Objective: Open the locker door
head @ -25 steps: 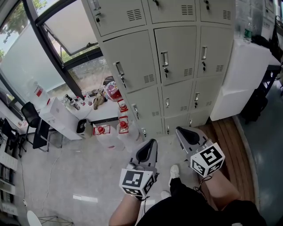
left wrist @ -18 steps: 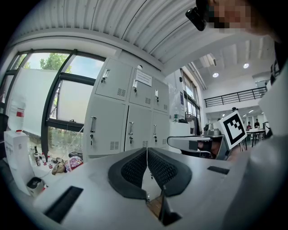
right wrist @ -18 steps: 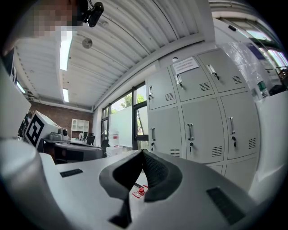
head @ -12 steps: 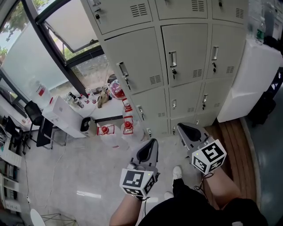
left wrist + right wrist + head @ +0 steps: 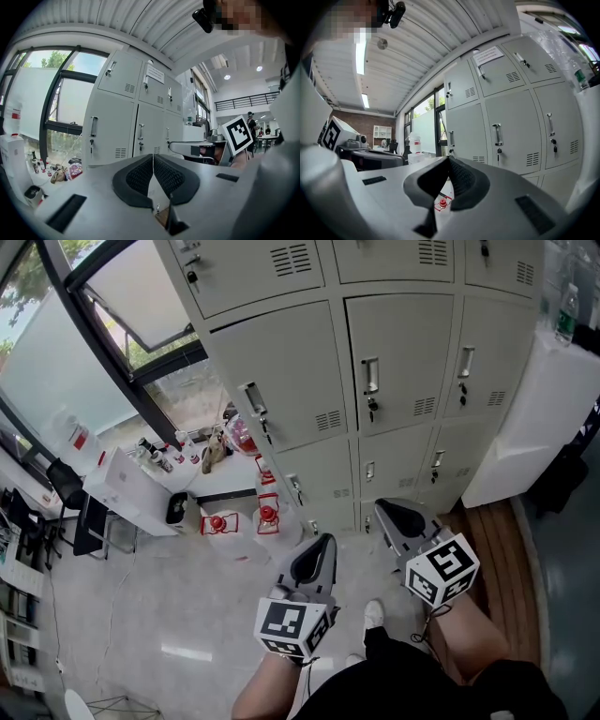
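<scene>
Ahead of the person stands a pale grey bank of metal lockers [image 5: 281, 381], every door shut and flush with its neighbours. At chest level in the middle column is a rectangular grey locker door [image 5: 412, 343], its face turned squarely toward both grippers and its long axis upright. A slim silver bar handle [image 5: 371, 375] runs vertically near the door's left edge, with a small keyed lock [image 5: 372, 410] just below it. Left gripper [image 5: 324, 541] and right gripper [image 5: 382, 510] are held side by side, pointing level at the lockers and well short of them. Each has its black ribbed jaws pressed together with nothing between them. Beside the lockers' foot, clear red-capped jugs [image 5: 268, 516] stand on the floor.
</scene>
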A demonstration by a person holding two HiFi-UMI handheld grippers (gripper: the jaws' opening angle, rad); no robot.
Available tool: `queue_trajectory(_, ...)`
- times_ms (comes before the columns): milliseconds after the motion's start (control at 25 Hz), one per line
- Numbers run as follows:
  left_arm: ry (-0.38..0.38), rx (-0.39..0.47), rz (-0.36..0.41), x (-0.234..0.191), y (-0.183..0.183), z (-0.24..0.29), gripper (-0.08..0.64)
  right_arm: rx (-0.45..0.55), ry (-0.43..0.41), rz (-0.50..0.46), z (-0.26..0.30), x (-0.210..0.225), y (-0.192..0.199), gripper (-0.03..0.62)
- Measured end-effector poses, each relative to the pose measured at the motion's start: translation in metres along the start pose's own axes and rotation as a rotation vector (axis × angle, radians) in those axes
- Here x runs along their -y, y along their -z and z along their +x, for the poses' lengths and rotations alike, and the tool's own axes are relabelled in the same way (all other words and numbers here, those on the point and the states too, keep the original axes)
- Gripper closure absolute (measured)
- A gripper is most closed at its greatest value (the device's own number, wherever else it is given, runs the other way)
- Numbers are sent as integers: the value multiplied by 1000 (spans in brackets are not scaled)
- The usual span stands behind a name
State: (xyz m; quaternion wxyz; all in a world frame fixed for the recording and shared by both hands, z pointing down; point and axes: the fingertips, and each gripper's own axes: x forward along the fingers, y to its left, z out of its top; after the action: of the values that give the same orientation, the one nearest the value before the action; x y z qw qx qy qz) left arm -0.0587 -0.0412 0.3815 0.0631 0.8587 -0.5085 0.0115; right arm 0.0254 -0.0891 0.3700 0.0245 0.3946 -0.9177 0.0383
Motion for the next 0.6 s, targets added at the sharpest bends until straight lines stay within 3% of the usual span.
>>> queue_trajectory(600,-7,-17,-13,-48,0,75,540,-28,11,17,74,66,5,538)
